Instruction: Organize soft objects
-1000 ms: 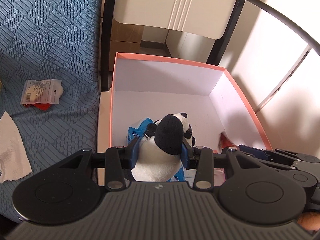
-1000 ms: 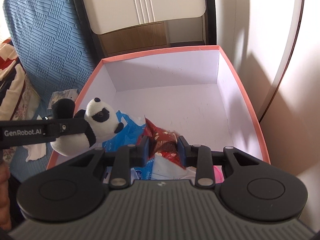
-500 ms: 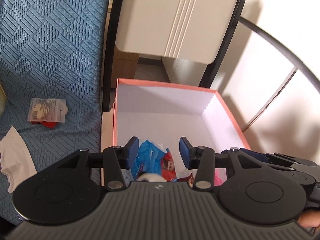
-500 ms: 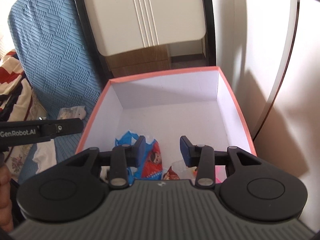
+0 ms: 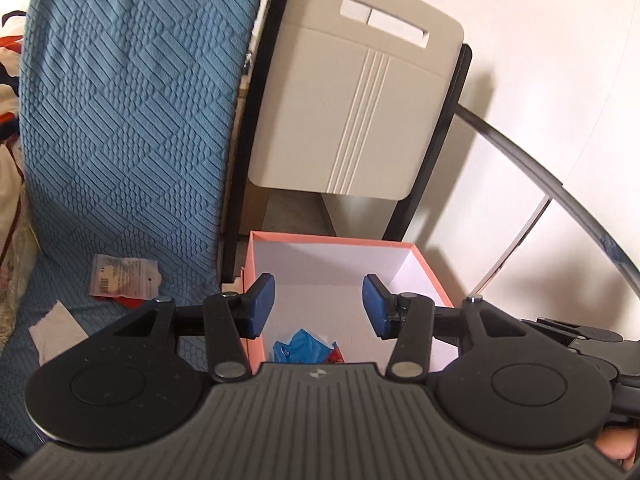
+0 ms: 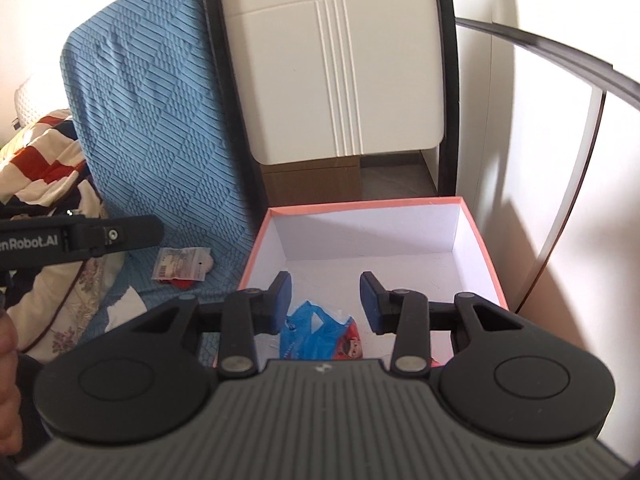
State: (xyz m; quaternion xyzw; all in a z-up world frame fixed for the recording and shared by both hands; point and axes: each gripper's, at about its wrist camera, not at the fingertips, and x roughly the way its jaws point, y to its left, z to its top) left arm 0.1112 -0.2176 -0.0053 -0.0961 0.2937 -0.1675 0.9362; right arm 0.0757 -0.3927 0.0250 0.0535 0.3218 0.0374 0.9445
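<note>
A pink-rimmed white box [image 5: 328,240] [image 6: 360,208] stands on a chair seat. A blue and red plastic packet [image 5: 306,348] [image 6: 320,334] lies in its near part. My left gripper [image 5: 318,306] is open and empty, held above the box's near left side; it also shows at the left edge of the right wrist view [image 6: 80,236]. My right gripper [image 6: 325,304] is open and empty above the box's near edge. The panda toy is hidden in both views.
A blue textured cover [image 5: 120,120] drapes the sofa left of the box. A small clear packet with red inside [image 5: 122,280] [image 6: 182,264] and a white tissue [image 5: 56,330] lie on it. The chair's white backrest [image 6: 340,80] rises behind the box. A patterned blanket [image 6: 44,168] lies far left.
My left gripper let go of the panda and my right let go of the red packet into the box. Both opened and rose back away from the box.
</note>
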